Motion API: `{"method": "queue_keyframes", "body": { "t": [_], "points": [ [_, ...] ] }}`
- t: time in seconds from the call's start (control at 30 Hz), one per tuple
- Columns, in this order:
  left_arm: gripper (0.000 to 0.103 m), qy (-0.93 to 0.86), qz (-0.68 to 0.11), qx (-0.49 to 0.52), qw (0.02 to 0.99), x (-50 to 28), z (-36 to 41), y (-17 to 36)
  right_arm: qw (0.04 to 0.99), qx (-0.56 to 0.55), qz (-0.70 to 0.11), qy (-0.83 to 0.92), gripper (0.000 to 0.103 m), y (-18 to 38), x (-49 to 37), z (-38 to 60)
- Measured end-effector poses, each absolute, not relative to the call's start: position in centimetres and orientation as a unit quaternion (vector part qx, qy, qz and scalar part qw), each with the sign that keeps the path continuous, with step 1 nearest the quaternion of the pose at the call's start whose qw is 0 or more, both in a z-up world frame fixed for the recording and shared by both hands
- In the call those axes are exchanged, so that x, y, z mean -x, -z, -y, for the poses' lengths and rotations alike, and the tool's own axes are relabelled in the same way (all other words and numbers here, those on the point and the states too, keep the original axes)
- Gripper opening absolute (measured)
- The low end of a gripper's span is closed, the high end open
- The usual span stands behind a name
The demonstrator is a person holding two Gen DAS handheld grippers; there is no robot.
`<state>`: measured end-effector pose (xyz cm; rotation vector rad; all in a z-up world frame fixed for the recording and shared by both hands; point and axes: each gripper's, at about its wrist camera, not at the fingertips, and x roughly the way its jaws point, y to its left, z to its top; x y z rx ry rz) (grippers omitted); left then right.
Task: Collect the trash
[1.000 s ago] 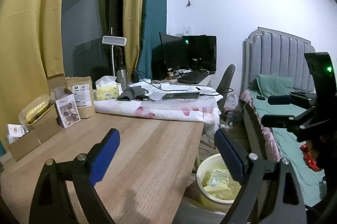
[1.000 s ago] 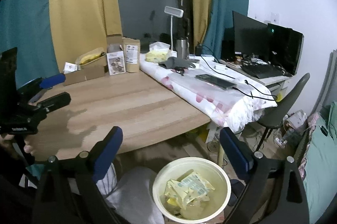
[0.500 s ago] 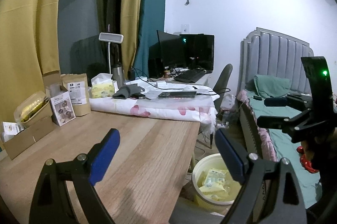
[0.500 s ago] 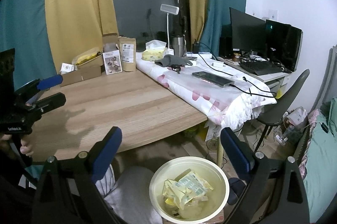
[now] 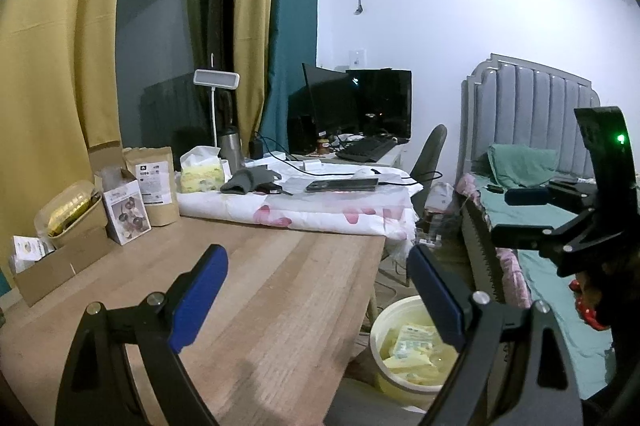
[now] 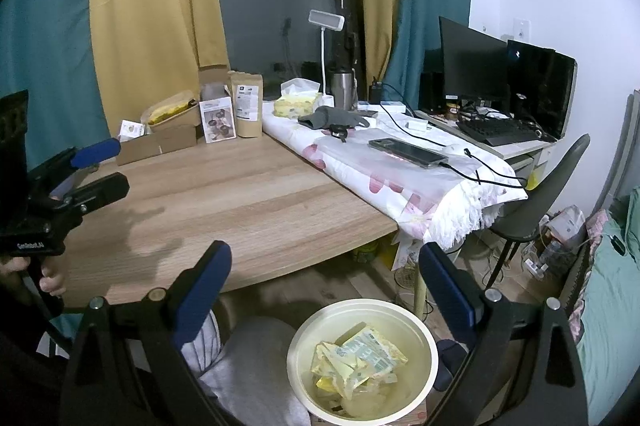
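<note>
Little shifts since a second ago: both cameras tilt only slightly over the wooden table [image 6: 248, 193], where a brown cardboard box [image 6: 160, 141] and floral white cloth [image 6: 400, 169] lie. Crumpled yellow wrappers [image 6: 356, 358] fill the round pale-yellow bin [image 6: 308, 374] on the floor beside the table edge. Left gripper [image 5: 316, 298] and right gripper [image 6: 324, 290] gape wide, holding nothing.

Pale yellow bin [image 6: 304, 342] upright on floor; crumpled yellow wrappers [image 6: 360, 358] inside.
</note>
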<state>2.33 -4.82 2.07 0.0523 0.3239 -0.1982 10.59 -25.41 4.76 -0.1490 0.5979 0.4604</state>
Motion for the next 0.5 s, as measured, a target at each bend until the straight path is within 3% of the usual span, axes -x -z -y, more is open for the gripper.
{"method": "queue_keyframes", "body": {
  "t": [0.5],
  "points": [
    [0.092,0.096,-0.164,-0.025,0.981,-1.79,4.57,-1.88,0.926,0.075,-0.291,-0.229,0.094,-4.85,-10.27,24.66]
  ]
}}
